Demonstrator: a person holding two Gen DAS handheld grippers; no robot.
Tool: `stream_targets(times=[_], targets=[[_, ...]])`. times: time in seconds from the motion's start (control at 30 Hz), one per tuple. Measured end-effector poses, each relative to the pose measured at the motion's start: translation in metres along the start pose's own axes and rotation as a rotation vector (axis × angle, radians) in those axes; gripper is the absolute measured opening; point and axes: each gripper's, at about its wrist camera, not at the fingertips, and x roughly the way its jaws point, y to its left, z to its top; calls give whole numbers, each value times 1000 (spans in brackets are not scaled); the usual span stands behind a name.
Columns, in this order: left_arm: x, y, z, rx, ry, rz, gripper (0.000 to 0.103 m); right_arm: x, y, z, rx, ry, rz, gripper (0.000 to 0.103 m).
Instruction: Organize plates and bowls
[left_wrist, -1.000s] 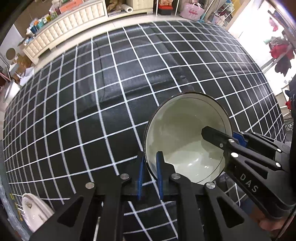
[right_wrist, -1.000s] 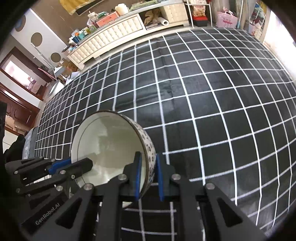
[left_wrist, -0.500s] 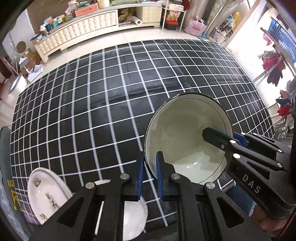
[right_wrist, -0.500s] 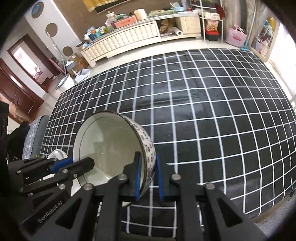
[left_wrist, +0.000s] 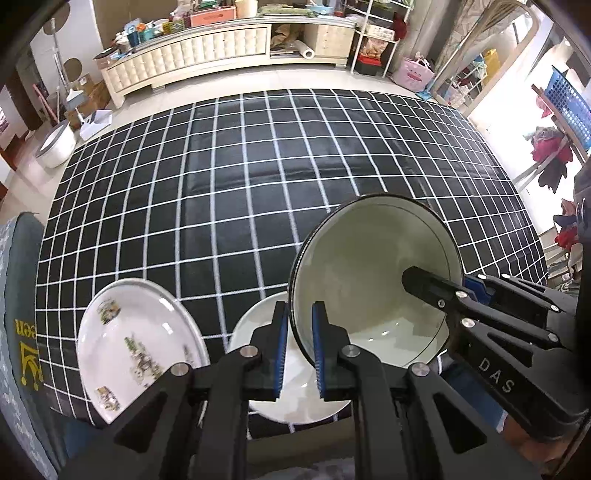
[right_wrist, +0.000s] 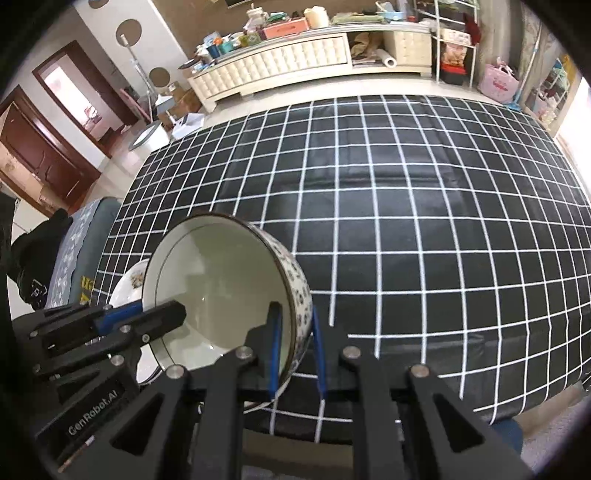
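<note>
Over the checked table (left_wrist: 258, 206), plates (left_wrist: 136, 350) newly visible; both grippers (left_wrist: 298, 347) (right_wrist: 294, 350) clamp the bowl (left_wrist: 373, 280).

In the left wrist view, the white letters "DAS" stand on the black body of the right gripper (left_wrist: 458, 291), in the lower right of the frame. At the far left edge, yellow letters "een" with a yellow mark under them stand on a grey cloth (left_wrist: 22, 332), turned sideways and cut off. In the right wrist view, "GenRobot.AI" is printed in white on the left gripper (right_wrist: 140, 317), lower left of the frame
</note>
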Motion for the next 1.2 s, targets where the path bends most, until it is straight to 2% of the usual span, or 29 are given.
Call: stream_targets(times=[0.33, 0.67, 0.93, 1.2], targets=[[-3, 22, -23, -29, 4, 4, 11, 18, 23, -17, -8, 62, 4, 19], [17, 33, -47, -39, 60, -4, 11, 32, 35, -27, -29, 107, -40, 19], [29, 36, -53, -31, 84, -15, 11, 34, 34, -30, -36, 122, -63, 19], [33, 36, -49, -16, 76, -14, 11, 37, 40, -30, -65, 132, -96, 20]])
